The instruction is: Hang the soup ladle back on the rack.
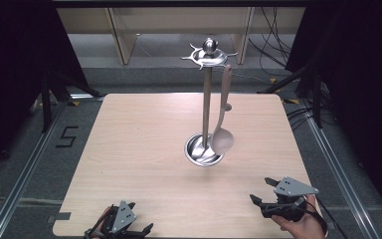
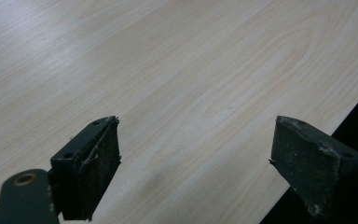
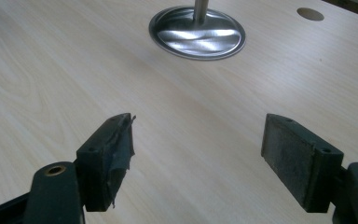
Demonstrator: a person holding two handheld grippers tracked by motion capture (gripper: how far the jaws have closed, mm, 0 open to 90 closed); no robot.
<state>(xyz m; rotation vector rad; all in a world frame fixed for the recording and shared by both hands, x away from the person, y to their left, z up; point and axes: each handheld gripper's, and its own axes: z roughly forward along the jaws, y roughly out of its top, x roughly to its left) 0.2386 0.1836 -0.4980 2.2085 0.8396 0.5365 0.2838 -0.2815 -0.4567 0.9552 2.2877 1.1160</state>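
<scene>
Two grippers sit low at the near edge of the counter (image 1: 144,149), left gripper (image 1: 122,230) and right gripper (image 1: 263,191), both with jaws spread wide and empty. Well ahead stands a metal utensil stand (image 1: 206,99), ladle (image 1: 223,134) hanging beside its pole.

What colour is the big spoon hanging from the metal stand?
Pale beige hanging spoon, clearest in the high view.
</scene>
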